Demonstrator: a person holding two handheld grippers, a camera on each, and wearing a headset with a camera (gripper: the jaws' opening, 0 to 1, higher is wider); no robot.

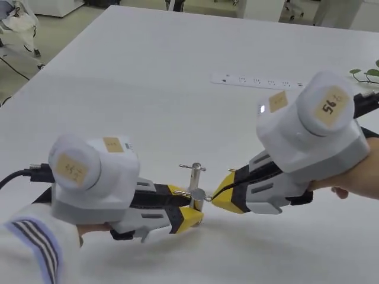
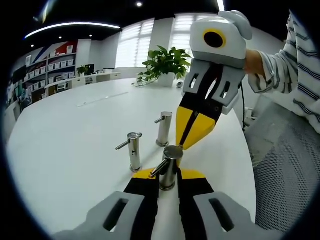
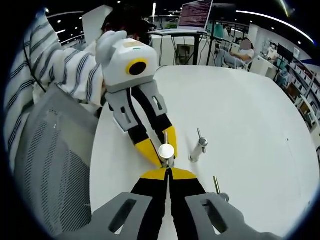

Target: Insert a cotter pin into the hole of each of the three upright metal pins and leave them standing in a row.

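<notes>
Lower centre of the left gripper view, the nearest metal pin [image 2: 170, 165] stands upright on the tabletop [image 2: 70, 150]. It is clamped low between the jaws of the left gripper [image 2: 167, 175], evidently to steady it against a sideways push. A cotter pin [image 2: 156, 170] projects from its left side. The right gripper [image 2: 184, 142], angled in from upper right, has its jaws together at the opposite side; whether they pinch the cotter's end cannot be determined. A second pin [image 2: 134, 150] and a third pin [image 2: 164, 128], each already cottered, stand behind in a row.
</notes>
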